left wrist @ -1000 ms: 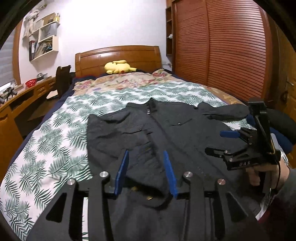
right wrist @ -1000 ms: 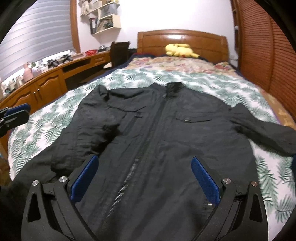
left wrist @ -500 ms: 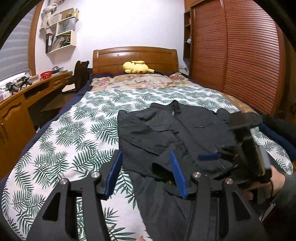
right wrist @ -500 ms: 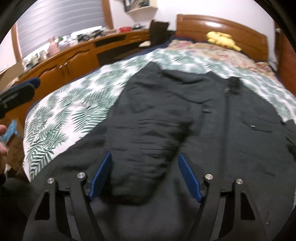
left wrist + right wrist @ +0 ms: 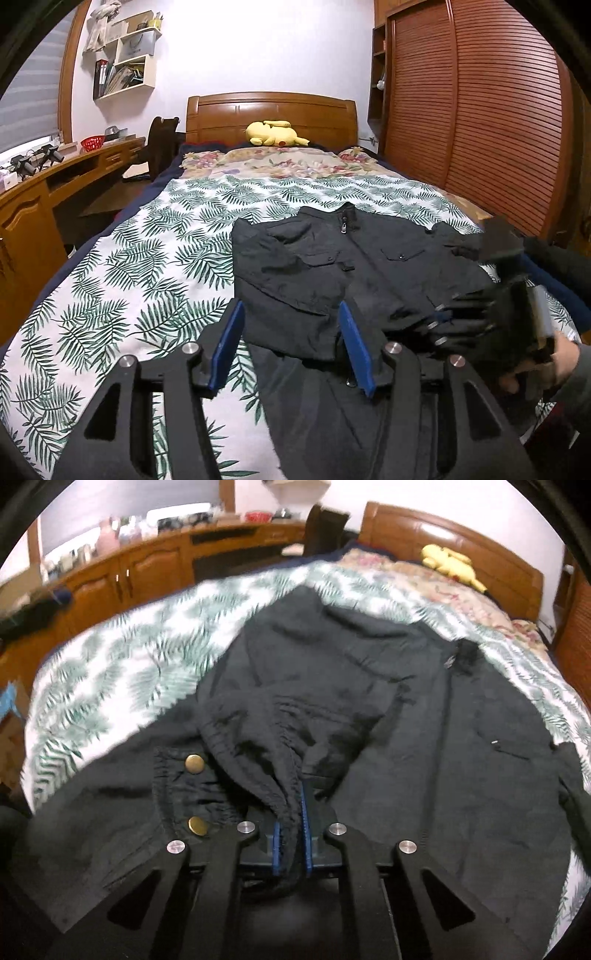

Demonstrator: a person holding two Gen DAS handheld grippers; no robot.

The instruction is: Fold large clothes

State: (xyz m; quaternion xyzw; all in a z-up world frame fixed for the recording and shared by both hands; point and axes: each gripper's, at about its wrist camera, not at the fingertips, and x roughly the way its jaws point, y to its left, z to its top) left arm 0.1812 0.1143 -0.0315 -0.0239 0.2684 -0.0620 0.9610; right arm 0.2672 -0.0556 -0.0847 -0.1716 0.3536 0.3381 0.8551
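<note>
black jacket (image 5: 369, 266) flat on bed (image 5: 155, 266), left sleeve already folded over chest. right gripper (image 5: 291, 834) jaws just snapped closed, pinching sleeve cuff (image 5: 258, 775) bunched between them. left gripper (image 5: 291, 343) jaws spread, folded sleeve edge between, not gripped. risk imo: thin pinch slips mid-drag, or pull drags whole jacket crooked since left isn't pinning anything.

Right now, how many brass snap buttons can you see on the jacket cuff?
2. Both sit on the cuff left of the right tongs: upper snap and lower snap nearer the camera. Bunched fabric could hide more.
</note>
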